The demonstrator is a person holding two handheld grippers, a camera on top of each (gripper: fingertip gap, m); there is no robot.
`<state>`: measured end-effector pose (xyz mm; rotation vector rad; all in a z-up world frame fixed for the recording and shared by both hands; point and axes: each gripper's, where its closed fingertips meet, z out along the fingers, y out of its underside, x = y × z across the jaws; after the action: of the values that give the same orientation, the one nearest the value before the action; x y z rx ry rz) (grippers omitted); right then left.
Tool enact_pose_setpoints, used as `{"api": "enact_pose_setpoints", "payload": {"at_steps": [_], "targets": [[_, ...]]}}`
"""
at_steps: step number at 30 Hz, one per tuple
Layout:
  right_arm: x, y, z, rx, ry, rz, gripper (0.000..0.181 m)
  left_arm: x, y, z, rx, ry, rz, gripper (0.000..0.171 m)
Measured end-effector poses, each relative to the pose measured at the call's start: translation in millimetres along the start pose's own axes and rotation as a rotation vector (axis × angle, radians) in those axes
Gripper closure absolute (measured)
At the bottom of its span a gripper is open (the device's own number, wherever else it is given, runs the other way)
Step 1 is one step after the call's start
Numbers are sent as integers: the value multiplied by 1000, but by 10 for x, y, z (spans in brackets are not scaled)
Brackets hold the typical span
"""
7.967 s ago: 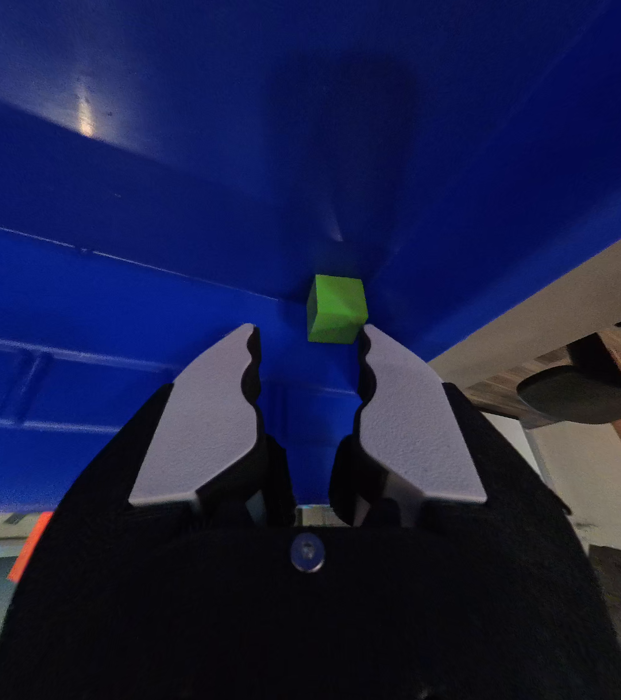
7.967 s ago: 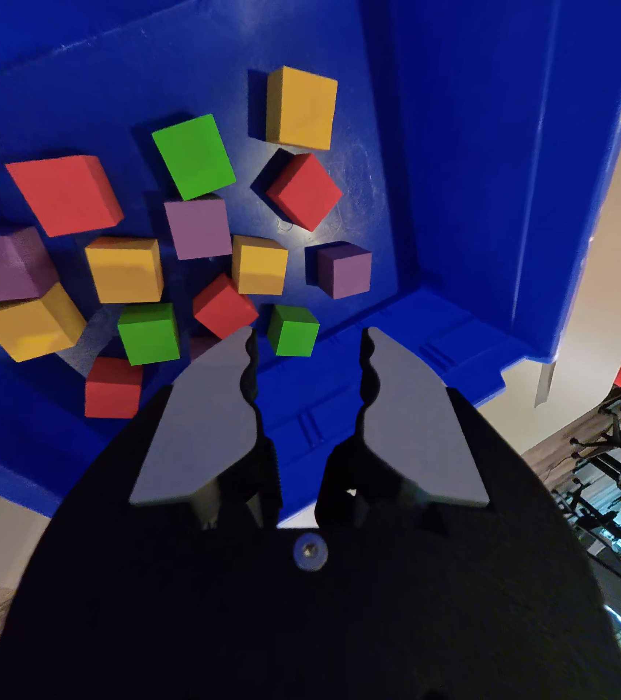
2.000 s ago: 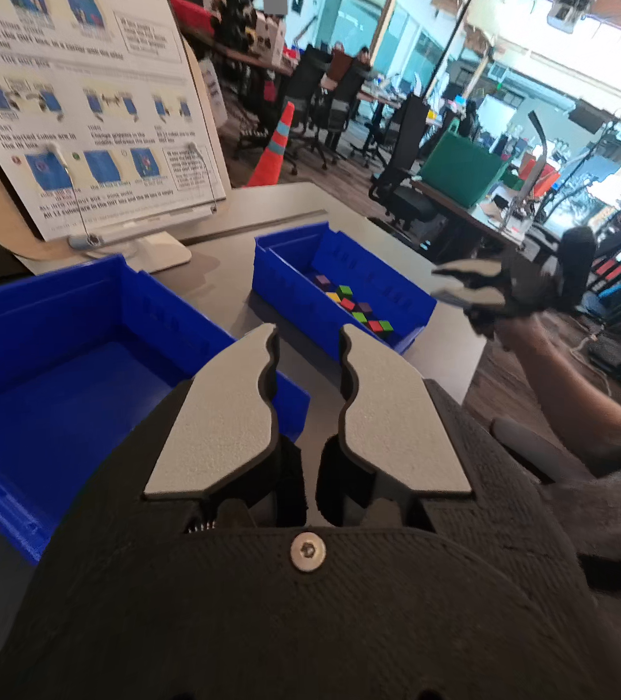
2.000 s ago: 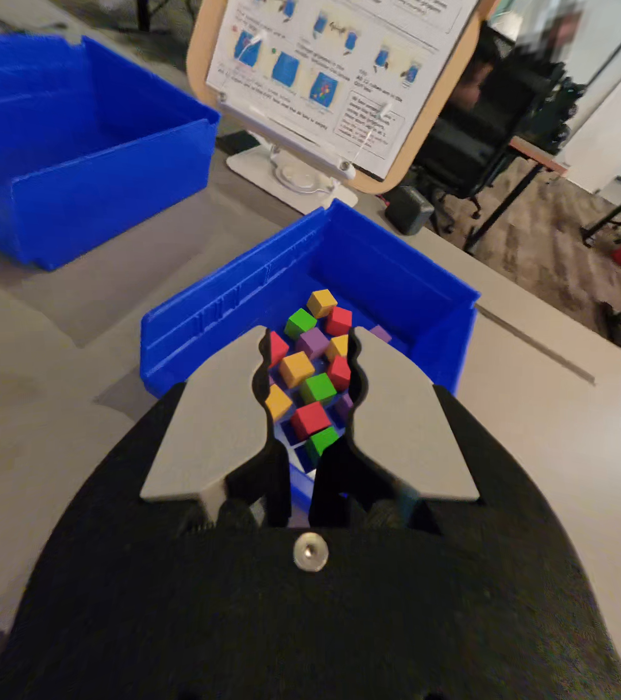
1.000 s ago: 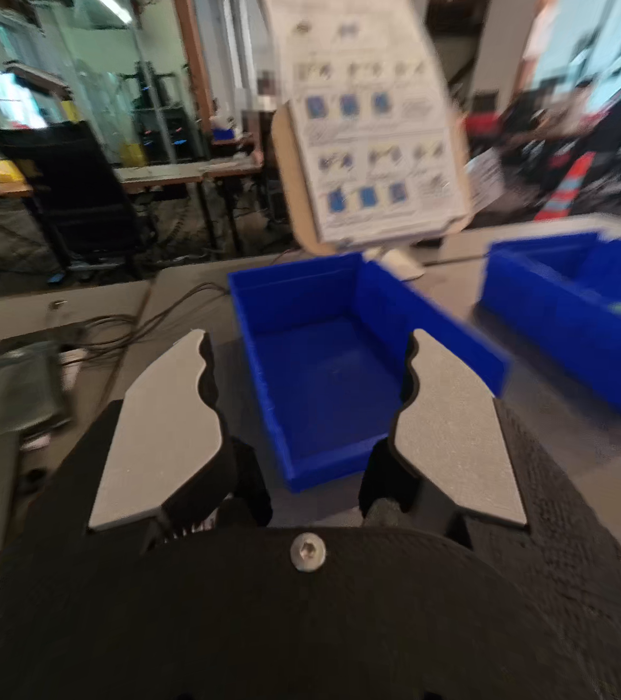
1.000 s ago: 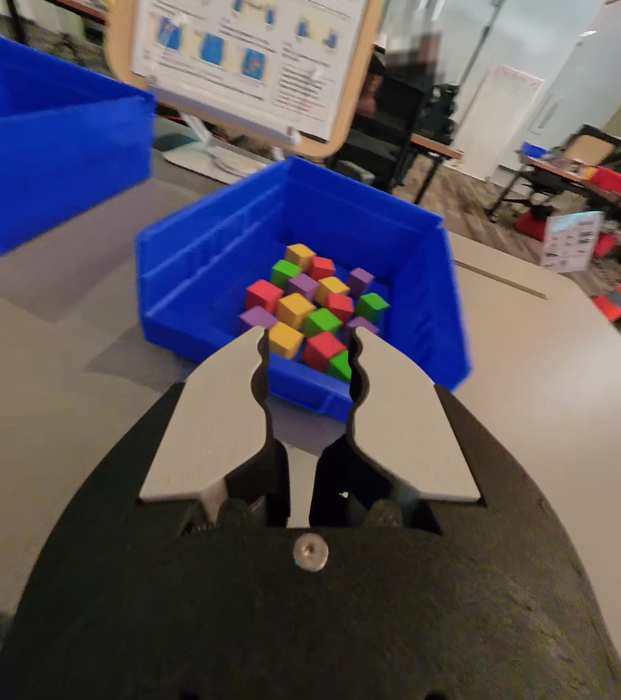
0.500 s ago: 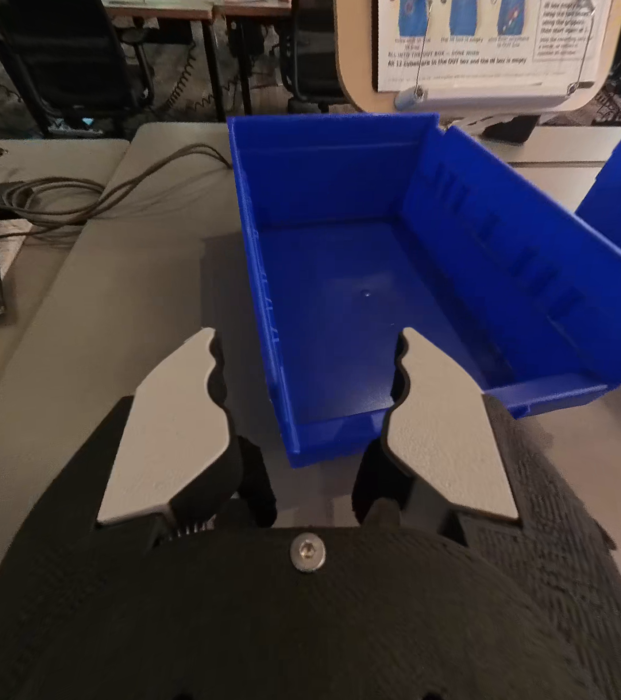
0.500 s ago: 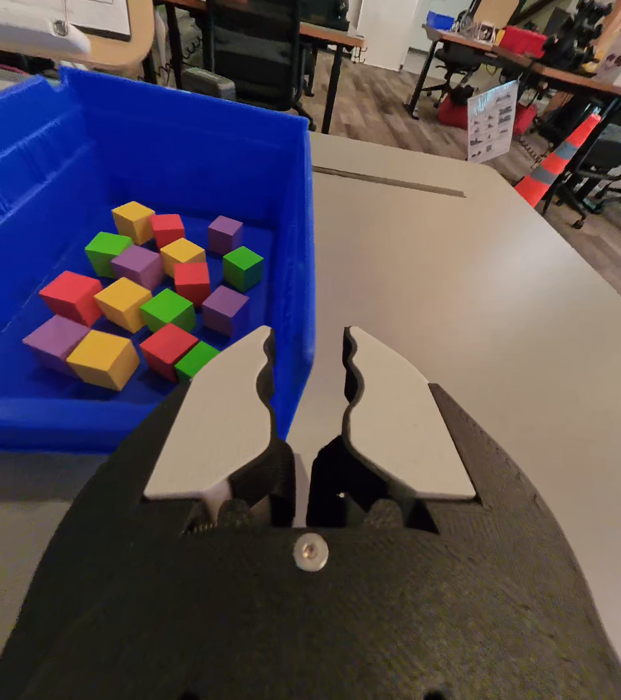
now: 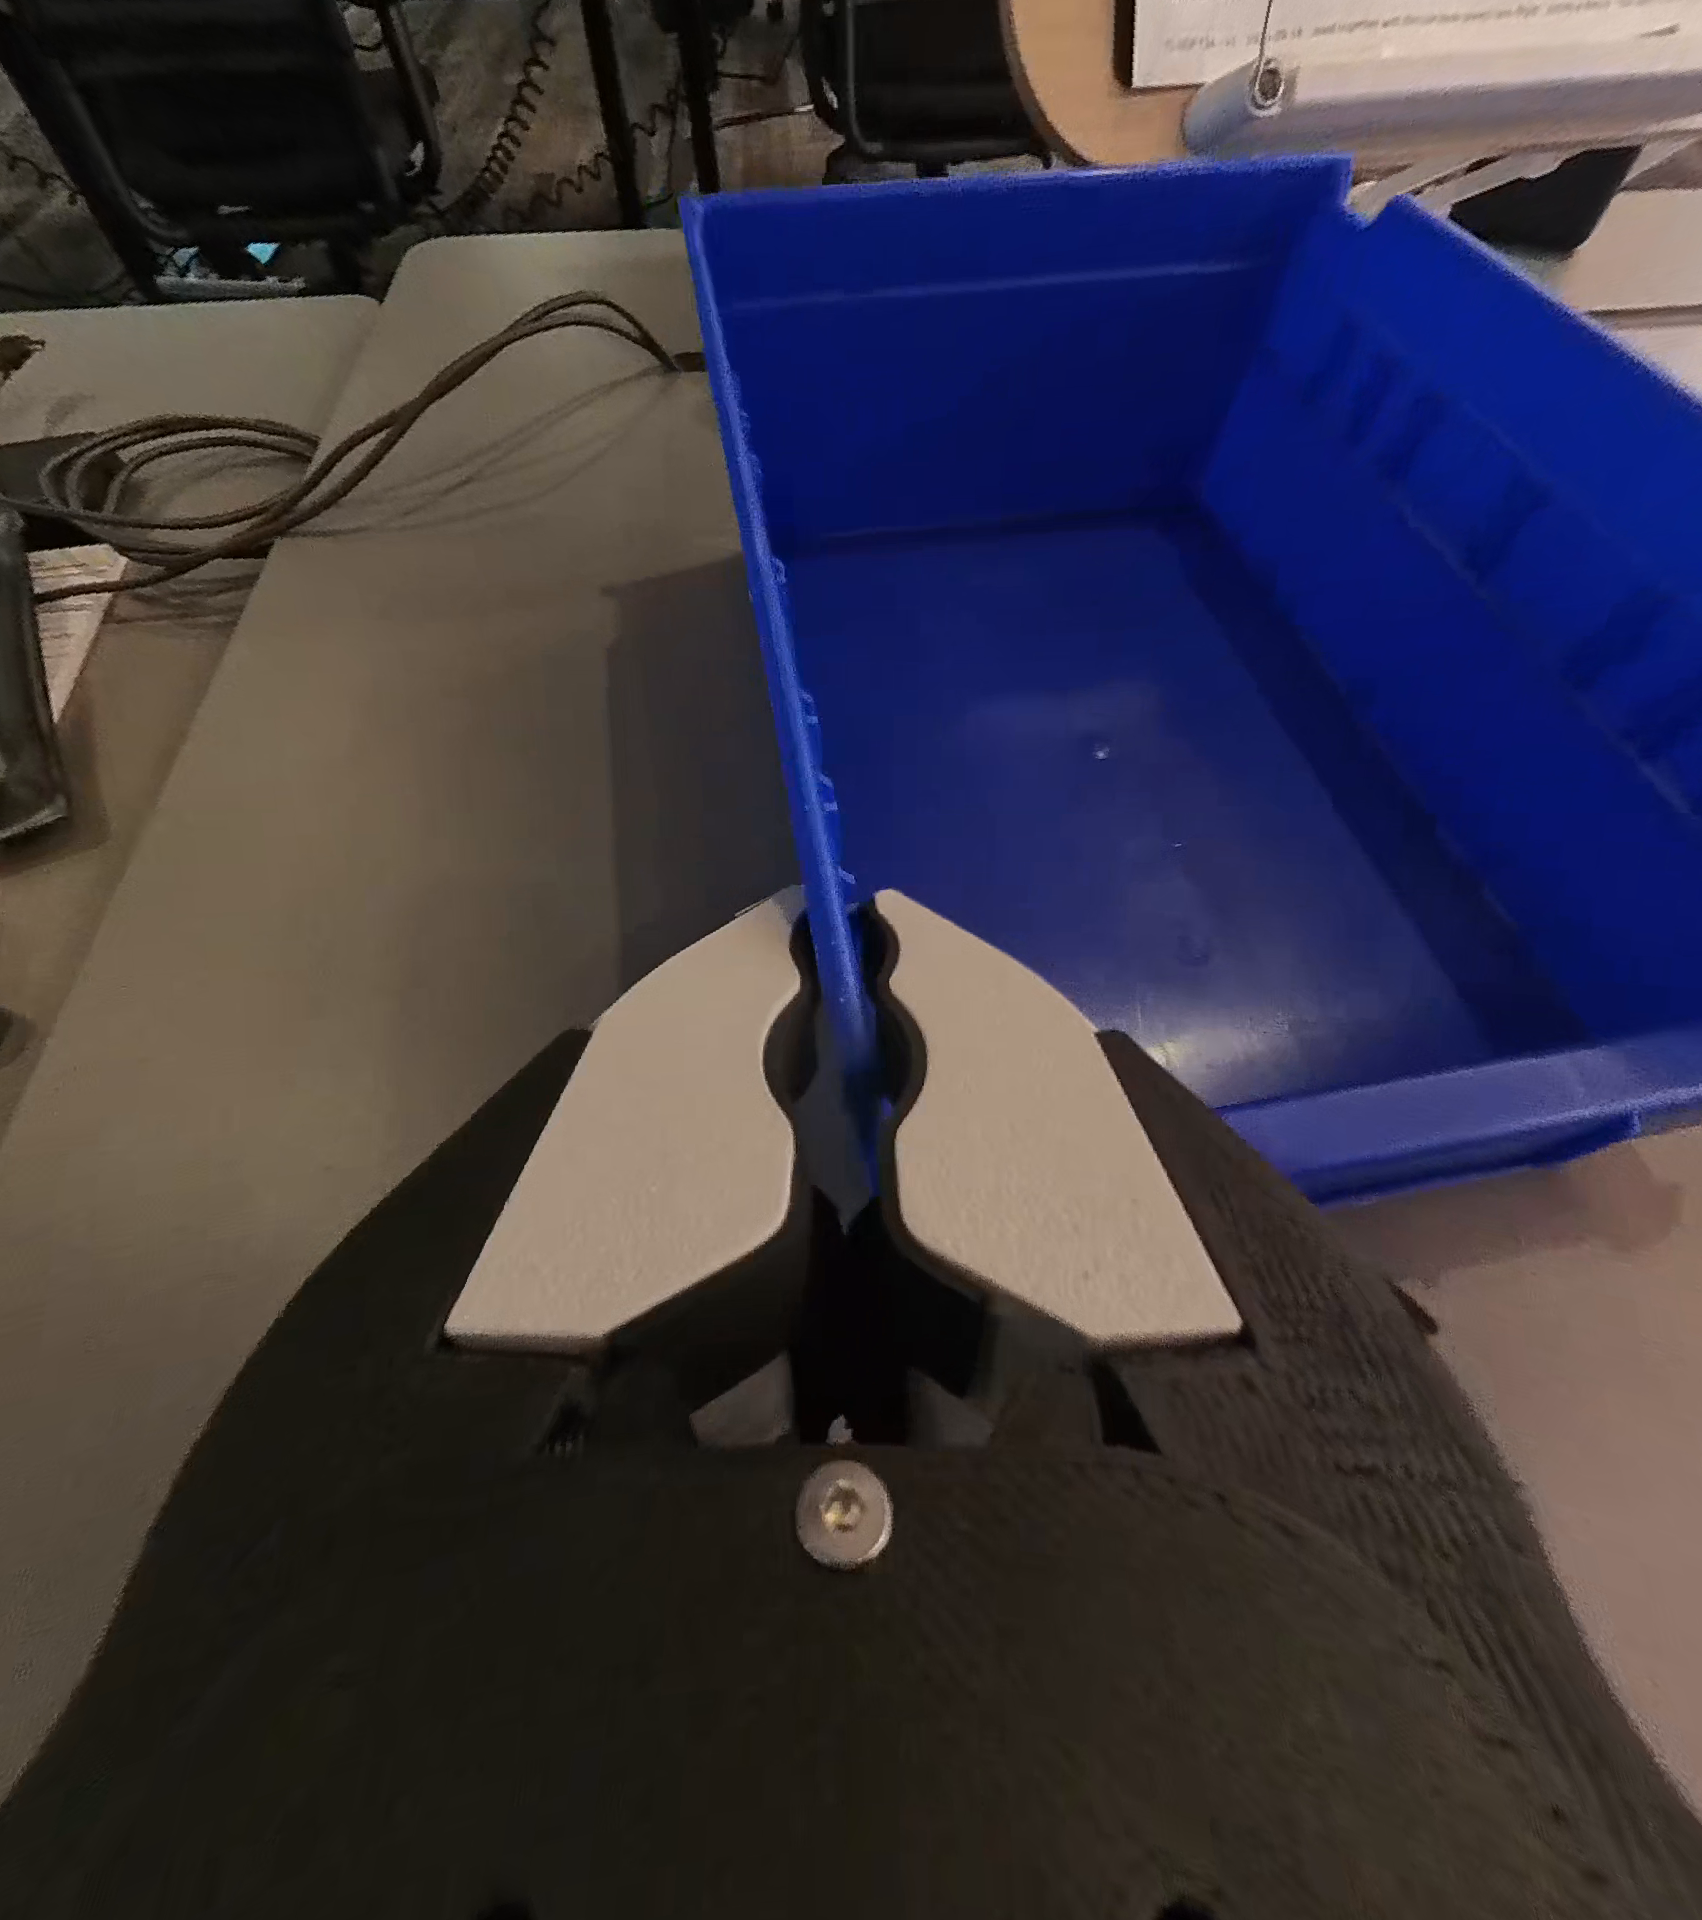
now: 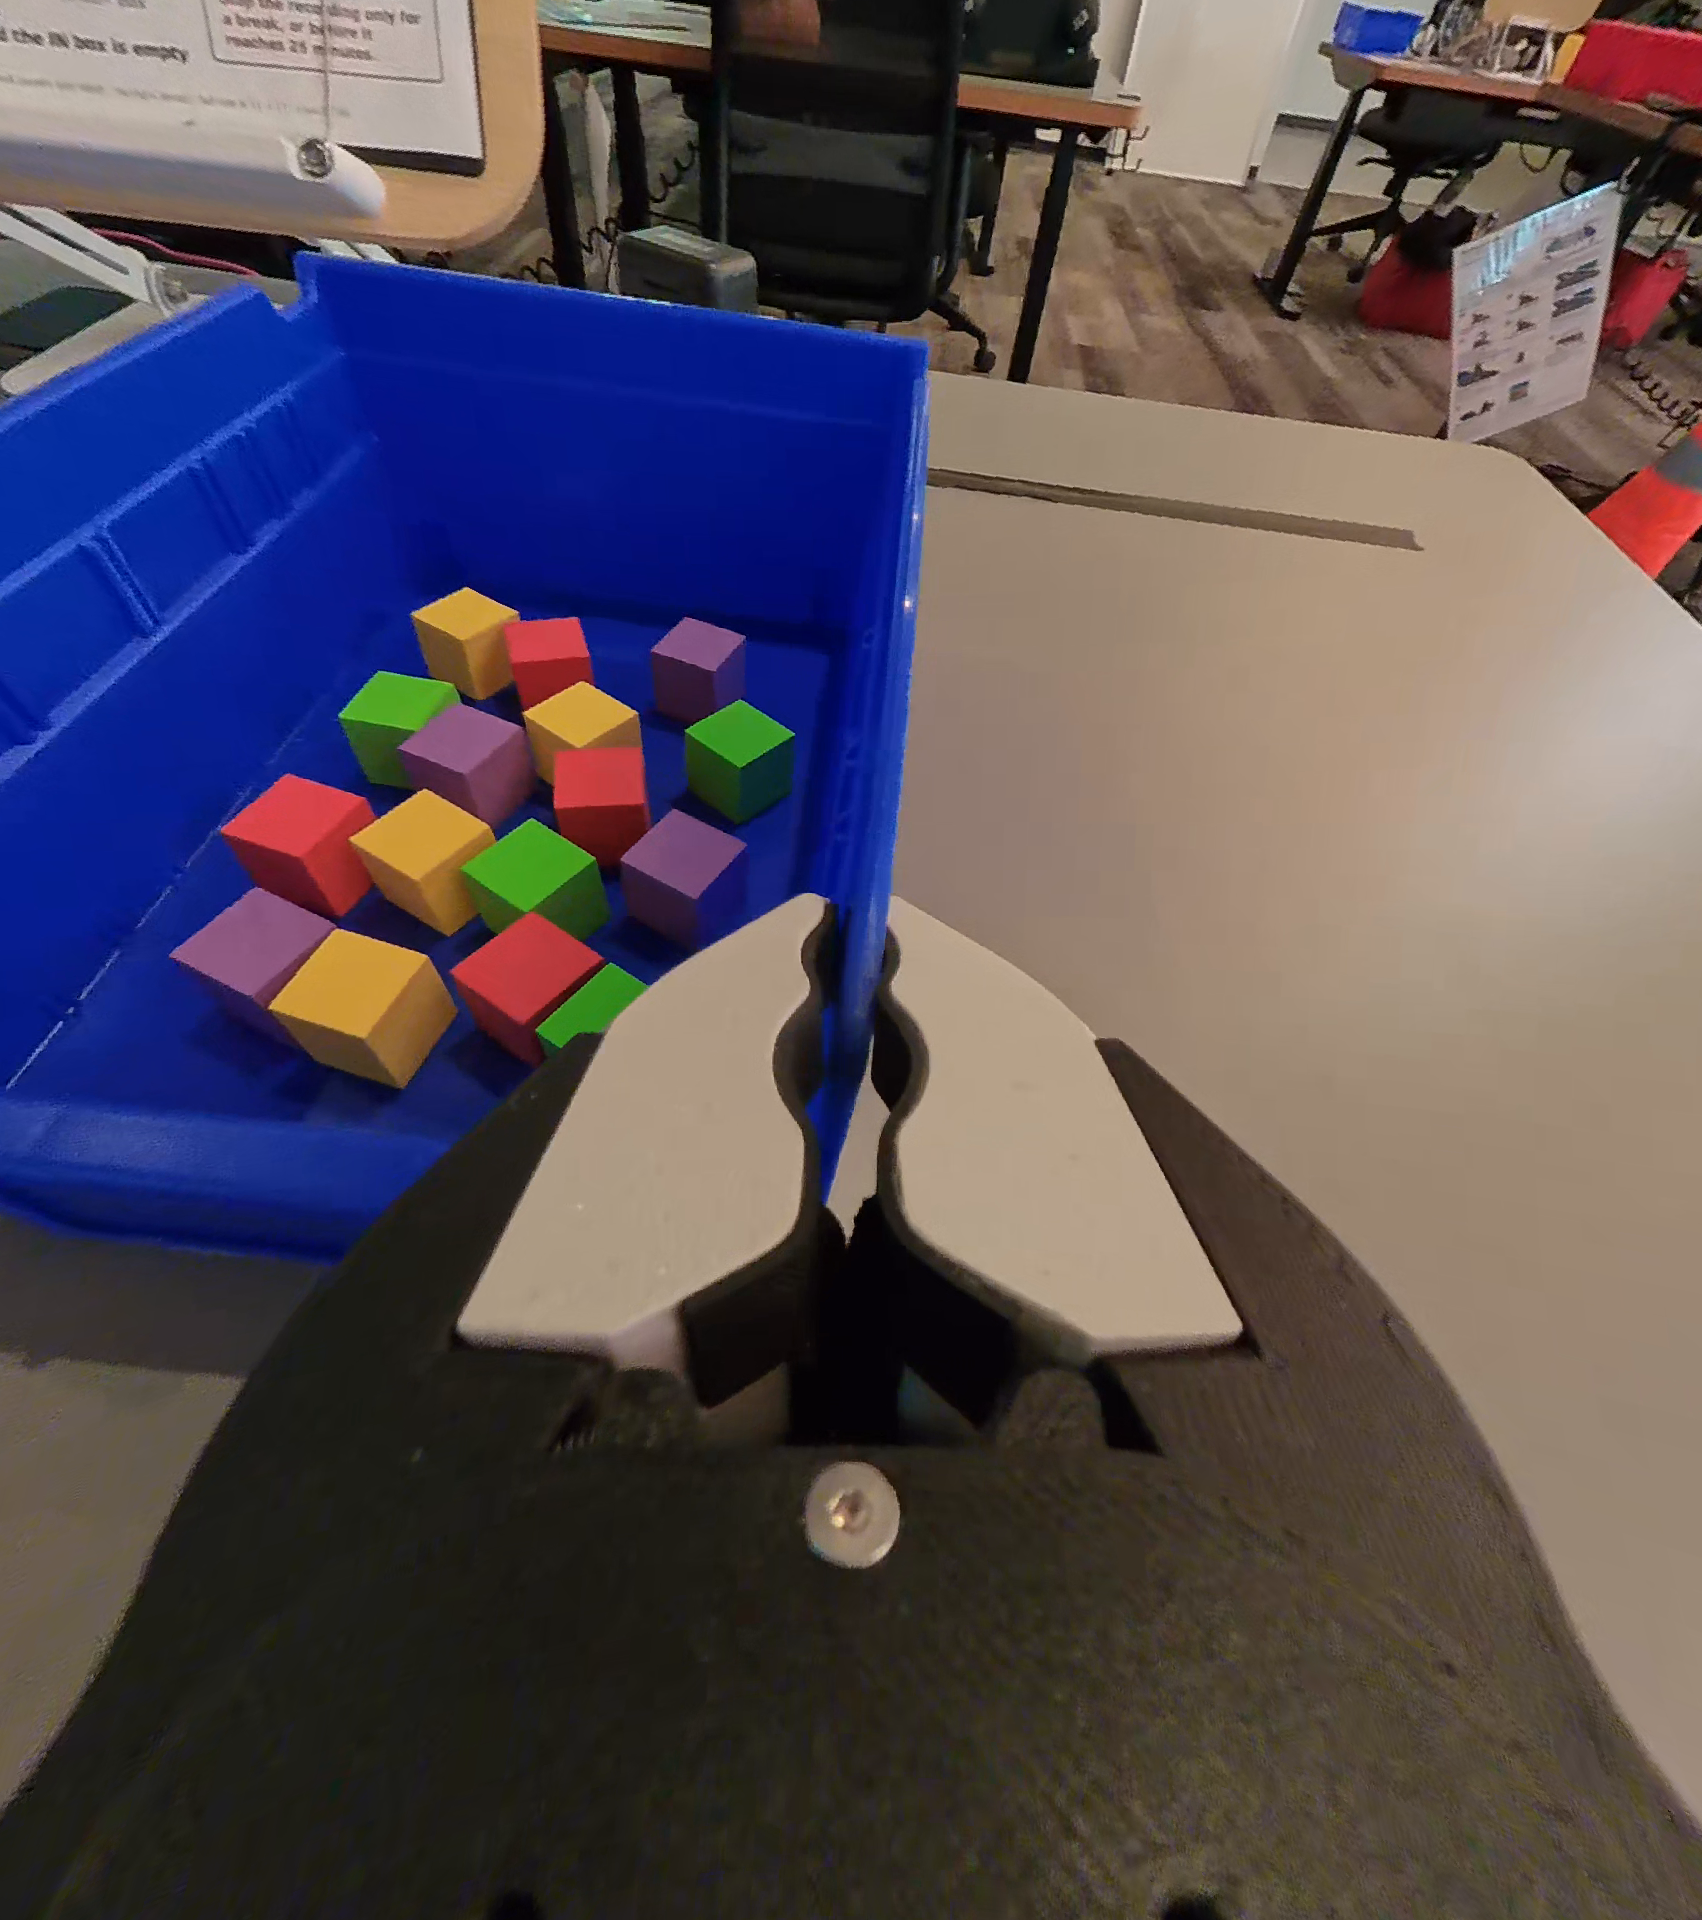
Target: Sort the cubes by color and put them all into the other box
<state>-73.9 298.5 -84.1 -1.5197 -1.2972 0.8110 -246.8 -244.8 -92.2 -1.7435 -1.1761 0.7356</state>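
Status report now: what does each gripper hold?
Left gripper shut on empty blue bin's left wall. Right gripper shut on cube-filled blue bin's right wall. Coloured cubes loose inside. Nothing between them visible.

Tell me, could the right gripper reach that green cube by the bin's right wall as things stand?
Probably not right now: the right gripper is shut on the blue bin's wall. The green cube lies uncovered just inside, so nothing else blocks it.

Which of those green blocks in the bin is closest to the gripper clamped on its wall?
The green cube half hidden behind the right gripper's inner finger, beside a red cube. The other three green ones lie farther back in the blue bin.
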Motion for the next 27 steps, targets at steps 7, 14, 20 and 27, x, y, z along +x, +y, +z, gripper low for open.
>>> {"api": "enact_pose_setpoints", "payload": {"at_steps": [7,14,20,27], "targets": [[-93,-10,-12,-2,-35,-37,177,-32,62,-128,-10,15,-27,166],[-202,-43,43,-2,-116,-86,177,-95,146,-337,-30,3,-11,166],[-261,-105,179,-25,-228,-140,177,-42,305,-617,-52,-27,-30,166],[-451,-220,445,-32,-329,-182,177,134,462,-961,7,-126,-111,167]]}}
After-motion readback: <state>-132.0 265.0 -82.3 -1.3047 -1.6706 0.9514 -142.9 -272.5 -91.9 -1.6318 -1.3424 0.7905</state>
